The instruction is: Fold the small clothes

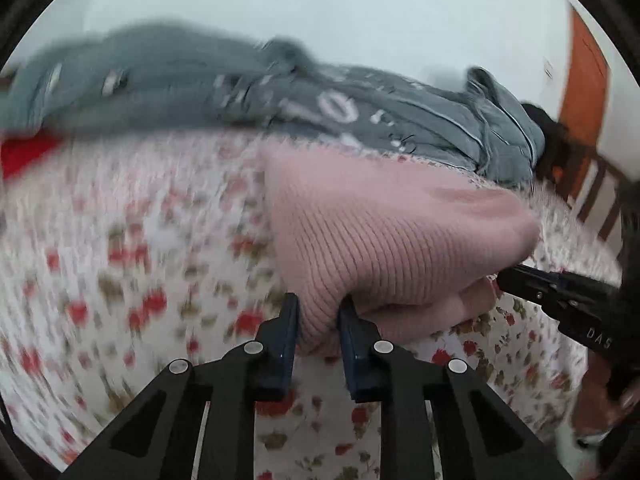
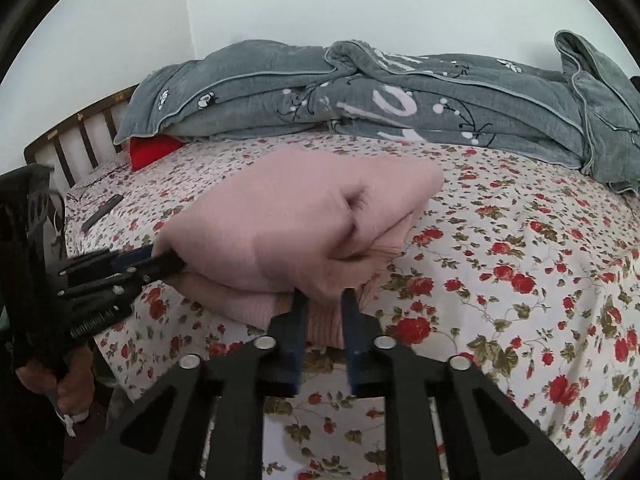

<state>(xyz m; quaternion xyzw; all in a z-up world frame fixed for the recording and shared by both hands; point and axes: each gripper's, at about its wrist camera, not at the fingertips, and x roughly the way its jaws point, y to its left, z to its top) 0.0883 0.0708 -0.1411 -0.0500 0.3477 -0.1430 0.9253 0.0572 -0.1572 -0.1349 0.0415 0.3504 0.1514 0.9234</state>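
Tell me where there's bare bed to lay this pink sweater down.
Free: the floral sheet right of the pink sweater, below the grey quilt. Crowded: the bed's far edge, with the quilt and a red item.

A floral sheet (image 2: 520,264), white with red roses, covers the bed in front of me. Along its far side lies a crumpled grey quilt (image 2: 400,92) printed with white letters and small flowers, bunched higher at the right end. A red cloth (image 2: 150,152) pokes out from under the quilt's left end. A dark slatted headboard (image 2: 76,140) stands at the left against a pale wall (image 2: 360,0). A thin dark strip (image 2: 102,212) lies on the sheet near the headboard. My other camera catches an orange-brown door (image 1: 580,76) beyond the bed.
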